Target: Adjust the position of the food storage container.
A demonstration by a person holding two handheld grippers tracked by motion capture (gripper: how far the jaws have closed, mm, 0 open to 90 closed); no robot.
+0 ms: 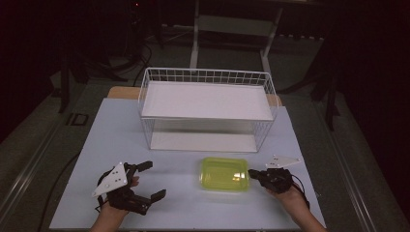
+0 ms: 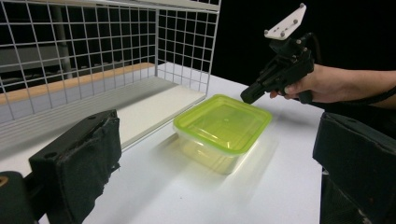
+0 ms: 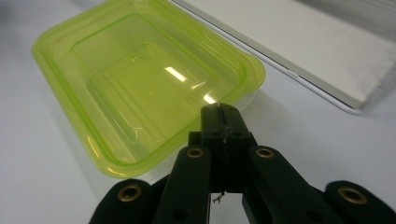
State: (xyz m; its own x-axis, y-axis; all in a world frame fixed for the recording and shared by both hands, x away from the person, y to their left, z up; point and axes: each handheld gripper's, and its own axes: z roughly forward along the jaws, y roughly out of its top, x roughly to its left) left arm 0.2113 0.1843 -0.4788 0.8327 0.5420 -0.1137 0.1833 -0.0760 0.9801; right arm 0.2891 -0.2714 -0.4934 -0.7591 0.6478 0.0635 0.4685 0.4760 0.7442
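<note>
Presently: one translucent lime-green rectangular plastic container with fitted lid [image 1: 225,173], on the white table [image 1: 121,140], just before the white wire-mesh basket rack [image 1: 207,108]. My right gripper [image 1: 252,172], jaws pressed together and empty, tip at the lid's near right corner. My left gripper [image 1: 150,180], jaws spread wide, empty, well left of the container. Step, as I judge it: approach. Next calls for parting the right jaws to take the rim.

Left gripper [image 1: 146,181]: black body, two long black jaws with worn, frayed pads [image 2: 88,158], grey three-cornered plate with small screws on top. Right gripper [image 2: 247,96]: same black build, same plate, brass-coloured rivets [image 3: 195,152] on linkage, black cable trailing.
</note>
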